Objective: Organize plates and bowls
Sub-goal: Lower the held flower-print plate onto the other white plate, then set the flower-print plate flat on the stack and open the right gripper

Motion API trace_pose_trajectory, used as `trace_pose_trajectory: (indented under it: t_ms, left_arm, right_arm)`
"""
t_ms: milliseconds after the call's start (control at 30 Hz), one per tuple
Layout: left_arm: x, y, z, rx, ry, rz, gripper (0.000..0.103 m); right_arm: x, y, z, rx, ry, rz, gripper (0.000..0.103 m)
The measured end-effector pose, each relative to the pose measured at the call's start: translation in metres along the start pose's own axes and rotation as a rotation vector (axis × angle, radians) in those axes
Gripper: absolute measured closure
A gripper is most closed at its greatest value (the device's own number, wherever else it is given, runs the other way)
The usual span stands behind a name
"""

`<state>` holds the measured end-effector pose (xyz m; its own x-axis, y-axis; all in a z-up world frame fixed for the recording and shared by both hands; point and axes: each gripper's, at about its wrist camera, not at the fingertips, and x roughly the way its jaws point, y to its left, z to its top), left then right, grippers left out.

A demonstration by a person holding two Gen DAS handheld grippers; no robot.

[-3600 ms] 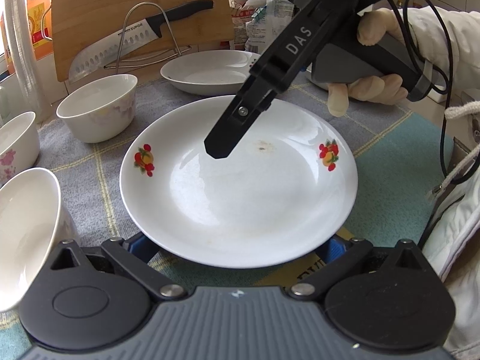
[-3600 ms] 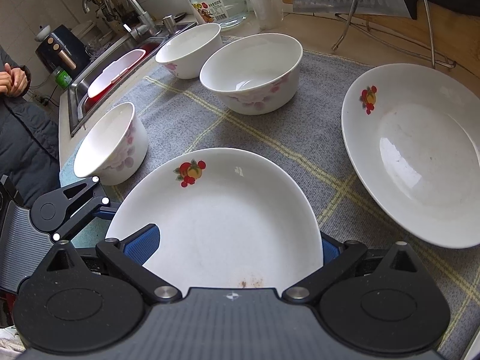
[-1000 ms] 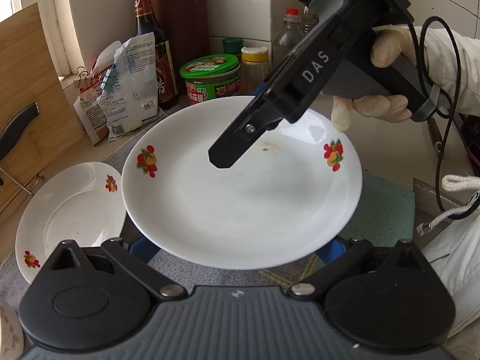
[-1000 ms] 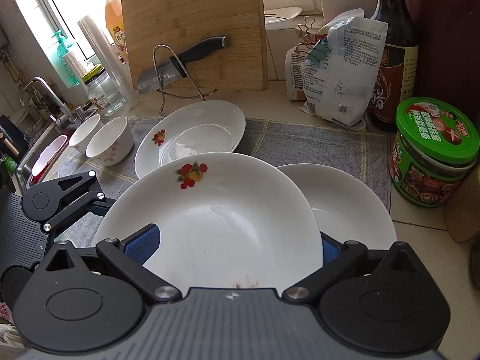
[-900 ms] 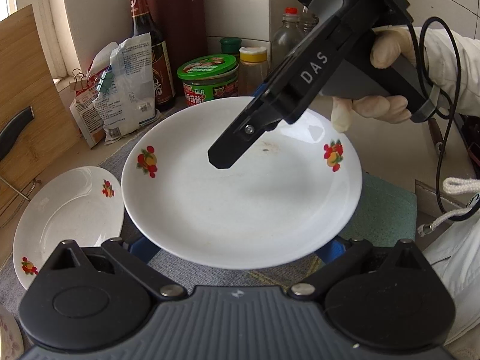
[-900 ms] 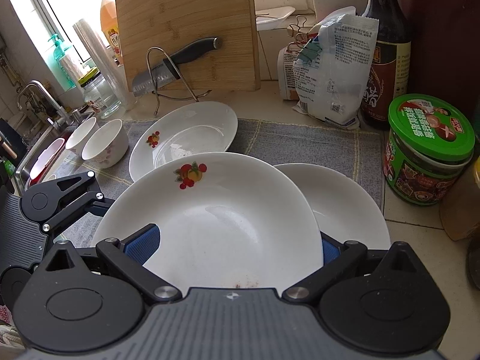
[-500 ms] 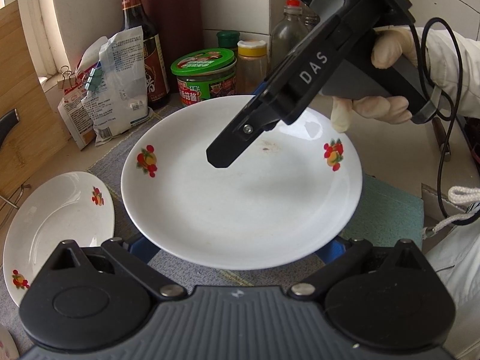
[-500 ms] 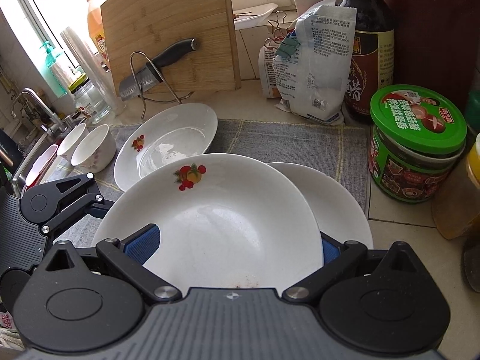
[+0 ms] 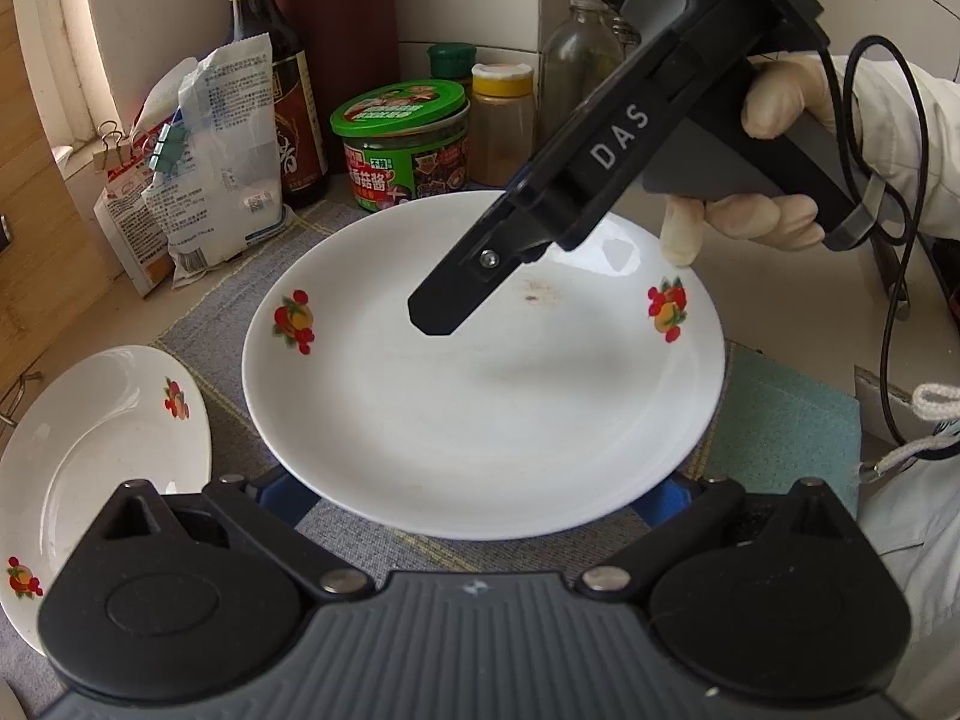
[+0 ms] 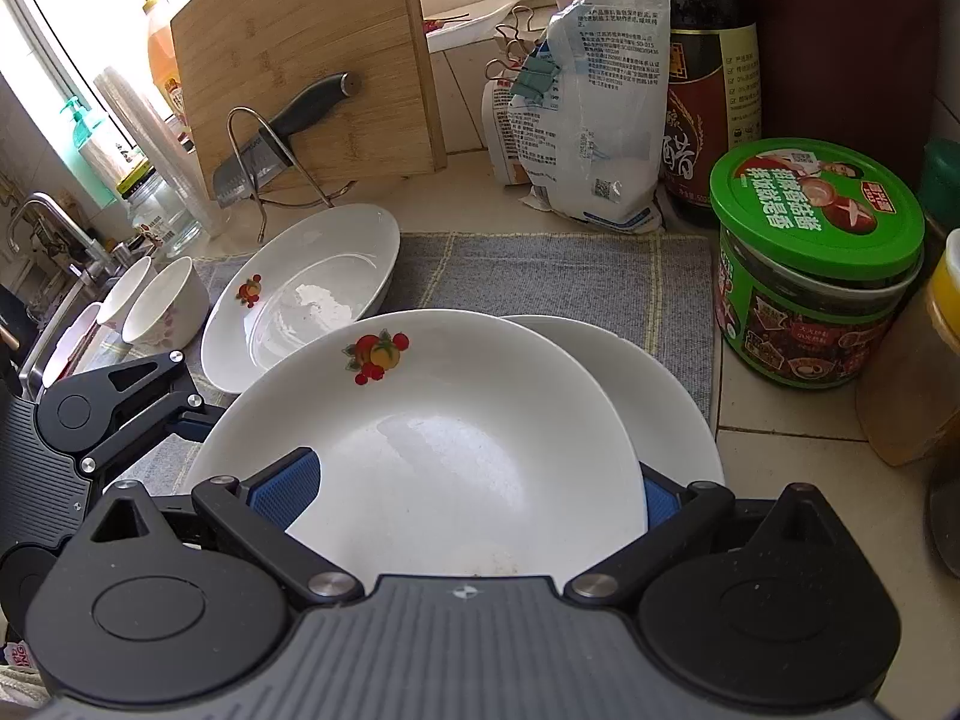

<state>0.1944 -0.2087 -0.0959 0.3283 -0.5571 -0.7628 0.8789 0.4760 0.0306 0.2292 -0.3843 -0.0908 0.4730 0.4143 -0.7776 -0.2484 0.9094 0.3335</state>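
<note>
Counting from the right wrist view, three plates show. One carried plate [image 10: 456, 438] with a red fruit print is held by both tools. A plain white plate [image 10: 660, 414] lies on the grey mat [image 10: 540, 276] directly under it, its right rim poking out toward the green-lidded jar [image 10: 816, 264]. A third plate [image 10: 312, 294] with the same print lies on the mat to the far left of the carried plate. Two bowls [image 10: 162, 300] stand side by side beyond that third plate, near the tap.

The right gripper [image 10: 462, 489] has its blue pads wide apart, each pressed against the near rim of the carried plate. The left gripper [image 9: 474, 489] grips the same plate [image 9: 480, 384] the same way from the opposite side, blue pads spread and touching the rim; in its view the right tool's black finger reaches over the plate's middle.

Past the carried plate's far edge stand one green-lidded jar, one dark sauce bottle [image 10: 708, 78], one clipped white bag [image 10: 594, 108] and one yellow-capped jar [image 9: 503, 120], all crowded along the wall. The jar sits just beside the lower plate's right rim, off the mat on the tiled counter. Bare mat lies between the carried plate's far rim and the bag. One cutting board [image 10: 312, 60] leans behind the third plate with one knife [image 10: 282, 132] on a wire stand before it.
</note>
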Motion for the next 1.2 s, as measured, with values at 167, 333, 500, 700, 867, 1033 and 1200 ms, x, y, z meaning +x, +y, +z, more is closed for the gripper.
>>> trace_pose_trajectory:
  t_ms: [167,333,500,700,867,1033,1200]
  left_arm:
    - [0.003,0.000,0.000,0.004,0.010,-0.003,0.001]
    - [0.005,0.000,0.000,0.004,0.020,-0.005,0.001]
    - [0.006,-0.001,0.000,0.002,0.023,-0.007,0.001]
    - [0.007,-0.001,0.000,0.005,0.028,-0.008,0.001]
    - [0.009,0.000,0.001,0.011,0.035,-0.005,0.001]
    - [0.011,0.000,0.002,0.026,0.043,0.005,0.001]
    - [0.011,0.002,0.002,0.034,0.041,0.032,0.002]
  right_arm:
    - [0.003,-0.003,-0.002,0.009,0.006,0.000,0.000]
    - [0.005,-0.004,-0.002,0.015,0.012,0.000,0.000]
    - [0.006,-0.005,-0.003,0.016,0.016,-0.001,0.000]
    - [0.008,-0.005,-0.003,0.020,0.020,0.001,0.000]
    - [0.008,-0.007,-0.004,0.028,0.026,0.002,0.000]
    - [0.007,-0.008,-0.005,0.030,0.031,0.001,0.000]
    - [0.005,-0.011,-0.007,0.040,0.036,-0.021,0.000]
